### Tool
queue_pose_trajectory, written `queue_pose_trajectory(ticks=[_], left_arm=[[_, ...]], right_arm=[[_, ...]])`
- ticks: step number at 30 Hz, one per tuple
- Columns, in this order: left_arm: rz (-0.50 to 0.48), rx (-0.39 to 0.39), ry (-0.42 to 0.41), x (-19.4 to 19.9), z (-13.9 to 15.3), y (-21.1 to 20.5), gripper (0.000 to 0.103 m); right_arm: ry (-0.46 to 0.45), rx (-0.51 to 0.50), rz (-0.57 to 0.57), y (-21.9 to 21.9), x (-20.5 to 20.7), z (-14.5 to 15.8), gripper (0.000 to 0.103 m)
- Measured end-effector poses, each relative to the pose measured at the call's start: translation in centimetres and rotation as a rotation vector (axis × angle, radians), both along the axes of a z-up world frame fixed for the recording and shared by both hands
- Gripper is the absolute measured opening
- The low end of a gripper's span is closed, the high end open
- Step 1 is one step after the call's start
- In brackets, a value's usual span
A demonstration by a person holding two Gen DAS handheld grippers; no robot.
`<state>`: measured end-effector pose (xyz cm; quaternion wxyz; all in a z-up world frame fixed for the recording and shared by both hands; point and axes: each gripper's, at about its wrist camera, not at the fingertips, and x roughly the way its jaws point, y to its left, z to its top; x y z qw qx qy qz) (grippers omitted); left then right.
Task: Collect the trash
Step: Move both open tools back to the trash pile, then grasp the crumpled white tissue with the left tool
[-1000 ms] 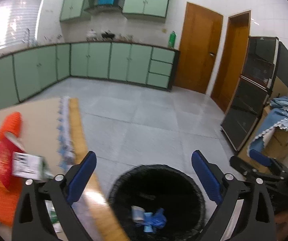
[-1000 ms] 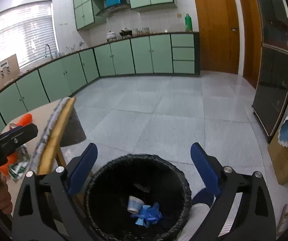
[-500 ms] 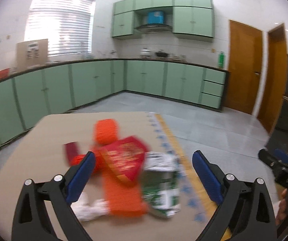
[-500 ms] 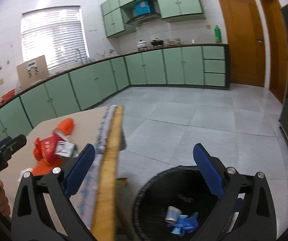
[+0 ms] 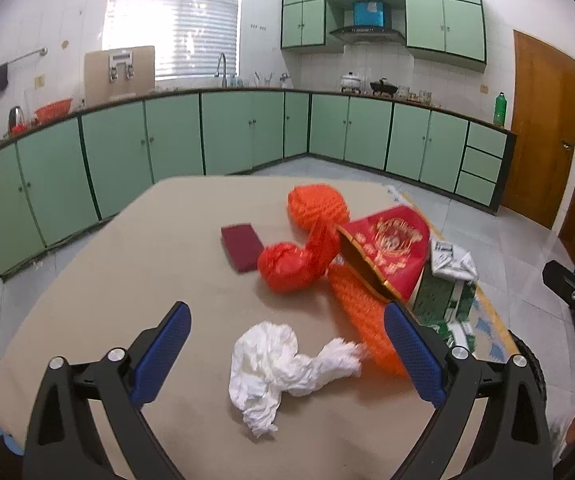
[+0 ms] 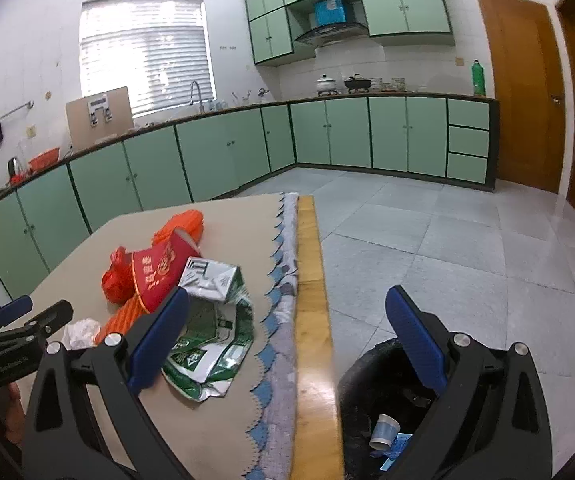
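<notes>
Trash is still spread on the beige cloth-covered surface (image 5: 135,248); the step in hand is judged to be the selection and approach of the next piece.

Left gripper (image 5: 287,354): jaws are held wide apart, nothing is gripped. It is aimed at a crumpled white paper tissue (image 5: 283,364), which lies on the surface between the two blue pads and close in front of them, not touched.

Right gripper (image 6: 287,334): jaws are likewise spread, nothing is held. It hangs over the surface's edge, with a flattened green-and-white carton (image 6: 211,332) near its left pad and a black round waste bin (image 6: 361,392) on the floor below its right pad. A small paper cup (image 6: 383,431) and blue scraps are seen inside the bin.

Other pieces noted on the surface, beyond the tissue:
- orange plastic mesh netting (image 5: 315,236), bunched and trailing toward the tissue
- red gift bag with gold print (image 5: 391,248), lying on the netting
- dark red flat card (image 5: 241,246), just beside the netting

Next move, as judged: the left gripper is to be lowered around the tissue and closed on its bulkier lobe, then carried to the bin. The tissue is soft and loose, so a deep bite is called for; a shallow pinch may tear off or drop a strand. The netting's end lies very near the tissue's tail and could be snagged.
</notes>
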<state>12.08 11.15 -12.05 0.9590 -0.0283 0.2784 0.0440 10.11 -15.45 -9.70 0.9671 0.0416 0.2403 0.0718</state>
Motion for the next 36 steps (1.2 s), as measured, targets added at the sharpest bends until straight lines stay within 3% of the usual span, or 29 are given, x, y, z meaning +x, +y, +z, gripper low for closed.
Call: queue_pose_trajectory(ticks=[18,21,26,28,36], left_arm=[[0.033,-0.075,0.15,1.7,-4.0,1.7,0.094],[0.018,-0.093,0.164,1.9,-4.2,1.8,0.08],[-0.007,-0.127,0.18,2.1,-4.4,1.8,0.04],[-0.005,-0.139,0.18,2.2,-4.4,2.0,0.03],[0.005,-0.151,0.153,2.1,-3.6,2.5,0.016]], right_arm=[[0.038,-0.033,0.063,3.2,1.7,-1.5,0.095],[0.045,-0.044,0.07,3.8,2.1,-1.7,0.095],[0.061,-0.048,0.072,4.7,3.0,-1.9,0.096],[0.067,-0.052,0.068,5.0,3.3,-2.0,0.096],[0.091,-0.057,0.061,6.3,4.7,-2.2,0.096]])
